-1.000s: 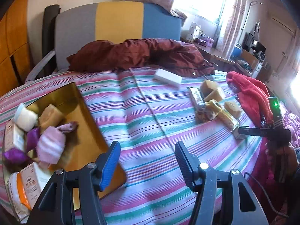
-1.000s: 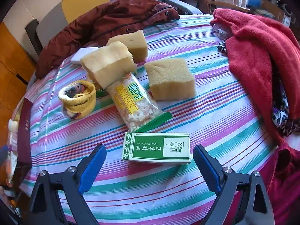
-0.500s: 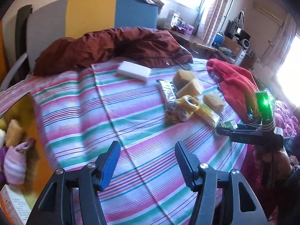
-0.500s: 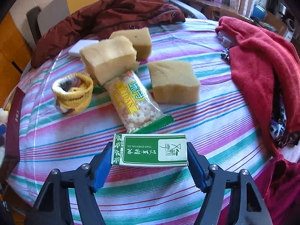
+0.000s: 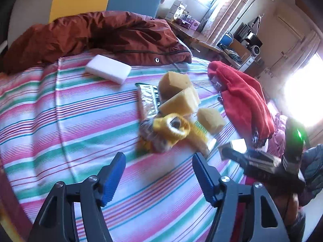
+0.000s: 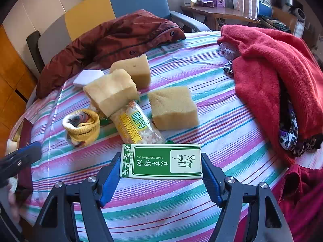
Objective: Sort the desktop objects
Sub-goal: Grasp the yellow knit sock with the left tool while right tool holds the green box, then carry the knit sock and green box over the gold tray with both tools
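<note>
From the left wrist, the left tongs (image 5: 158, 173) hang open and empty above the striped desk (image 5: 60, 111), facing a blurred cluster: a yellow rolled sock (image 5: 171, 128), three sponge blocks and snack packets. The sock and sponges look soft and light, likely to squash under a firm squeeze, so a mid-body pinch seems best. From the right wrist, the right tongs (image 6: 161, 171) are clamped on the short ends of a green oil box (image 6: 161, 161), held level just above the cloth, near the snack bag (image 6: 137, 127). The box is thin cardboard, probably light and easily dented; the end-to-end hold appears secure if pressure is gentle.
</note>
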Available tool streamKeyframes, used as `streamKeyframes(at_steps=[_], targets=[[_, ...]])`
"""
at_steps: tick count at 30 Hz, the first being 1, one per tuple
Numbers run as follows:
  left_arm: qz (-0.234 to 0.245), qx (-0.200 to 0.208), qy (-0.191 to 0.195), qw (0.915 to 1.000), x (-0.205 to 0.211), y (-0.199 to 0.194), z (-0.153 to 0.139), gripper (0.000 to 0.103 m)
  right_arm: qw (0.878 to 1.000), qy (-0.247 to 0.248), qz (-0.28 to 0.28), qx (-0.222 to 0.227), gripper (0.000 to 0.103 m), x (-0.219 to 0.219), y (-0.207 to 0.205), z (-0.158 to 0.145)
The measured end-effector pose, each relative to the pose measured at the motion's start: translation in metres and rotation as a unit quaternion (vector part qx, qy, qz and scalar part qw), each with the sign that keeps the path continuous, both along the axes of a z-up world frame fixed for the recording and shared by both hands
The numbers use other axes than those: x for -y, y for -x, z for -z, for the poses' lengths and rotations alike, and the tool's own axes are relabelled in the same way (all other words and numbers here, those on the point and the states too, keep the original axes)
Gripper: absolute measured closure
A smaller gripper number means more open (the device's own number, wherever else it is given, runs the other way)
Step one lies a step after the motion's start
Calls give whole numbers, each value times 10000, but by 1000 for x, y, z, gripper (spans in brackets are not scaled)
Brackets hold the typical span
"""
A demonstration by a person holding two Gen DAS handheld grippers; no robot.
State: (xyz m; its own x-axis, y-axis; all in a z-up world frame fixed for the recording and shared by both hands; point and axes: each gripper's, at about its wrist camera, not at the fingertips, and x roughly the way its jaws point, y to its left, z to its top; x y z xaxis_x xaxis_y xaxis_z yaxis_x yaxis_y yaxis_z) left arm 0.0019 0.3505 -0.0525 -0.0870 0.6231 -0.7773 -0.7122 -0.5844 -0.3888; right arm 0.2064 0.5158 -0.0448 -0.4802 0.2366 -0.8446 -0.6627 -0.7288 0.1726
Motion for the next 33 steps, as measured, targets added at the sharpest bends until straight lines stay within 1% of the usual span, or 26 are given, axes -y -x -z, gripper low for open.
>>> streamKeyframes(at_steps=[2,4,8,11,14,18,20,24,26,28,30,33], targets=[[-49,124,11,9999,-9,5,4,33,10000,-16,-17,-31,29,1,1,-1],[-87,293,-78,9995,-18,11,8,33,10000,-7,-58,-29,29,2,1,-1],[-216,521,-120,9983,-34,23,16,33,9999,-17,-91,-52,29,3,2,-1],[-298,570,-10,9979,-48,30,25,33,9999,58,-60,-91,29,0,0,-1],[-289,428,266,9983,-60,33,36,35,9999,104,-47,-99,29,-1,0,0],[-107,358,449,9983,-69,29,53,33,9999,129,-65,-76,29,-1,0,1],[-34,95,449,9989,-70,23,53,33,9999,115,-76,-65,29,-1,1,1],[128,-301,653,9973,-77,14,55,34,9999,79,-64,-47,29,-1,0,2],[120,-459,710,9963,-76,11,55,42,10000,67,-48,-48,29,-2,-1,2],[99,-397,668,9969,-72,13,53,49,10000,29,-37,-39,29,-2,0,1],[100,-433,655,9969,-66,12,49,51,10000,-40,-45,-72,29,-1,-1,-1],[112,-679,660,9954,-53,5,42,52,9998,-116,-63,-155,29,0,-3,-5]])
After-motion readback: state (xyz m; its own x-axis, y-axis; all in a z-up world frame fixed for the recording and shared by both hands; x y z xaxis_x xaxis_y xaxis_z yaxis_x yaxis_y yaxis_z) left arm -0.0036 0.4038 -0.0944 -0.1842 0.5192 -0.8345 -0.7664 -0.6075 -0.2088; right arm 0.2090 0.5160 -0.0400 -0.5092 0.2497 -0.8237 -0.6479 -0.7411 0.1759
